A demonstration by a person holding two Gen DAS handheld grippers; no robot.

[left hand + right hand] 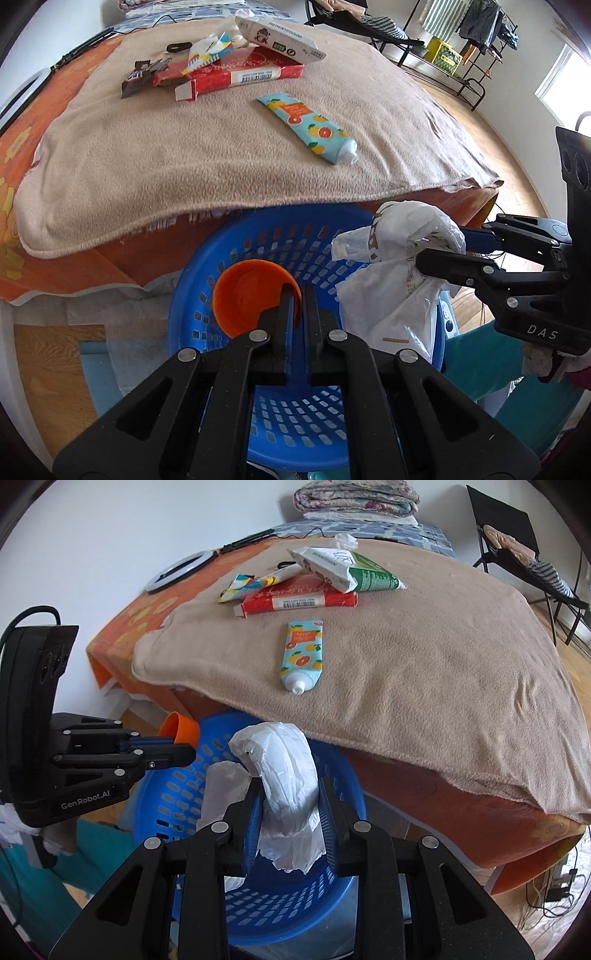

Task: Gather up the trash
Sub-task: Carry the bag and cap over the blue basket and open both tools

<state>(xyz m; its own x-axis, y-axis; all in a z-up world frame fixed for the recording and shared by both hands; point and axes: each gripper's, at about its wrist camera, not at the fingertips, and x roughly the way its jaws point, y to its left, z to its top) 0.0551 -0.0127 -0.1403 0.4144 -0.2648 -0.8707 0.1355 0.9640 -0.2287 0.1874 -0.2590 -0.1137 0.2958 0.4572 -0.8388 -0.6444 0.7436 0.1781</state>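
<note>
My left gripper [298,295] is shut on the rim of an orange cup [247,295] and holds it tilted over a blue perforated basket [207,295]. It shows from the side in the right wrist view [184,751] with the cup [181,729]. My right gripper [290,794] is shut on a crumpled white plastic bag [284,771] above the basket [166,794]. The left wrist view shows that gripper [439,254] and the bag [391,280]. On the beige blanket lie a fruit-print tube [314,127] [303,653] and a red box [236,75] [299,600].
Wrappers, a white carton [277,35] and a green-white pack [354,572] lie at the far side of the blanket [184,166]. The bed edge overhangs the basket. A ring light [177,572] lies on the orange sheet. Chairs and a rack stand at the right.
</note>
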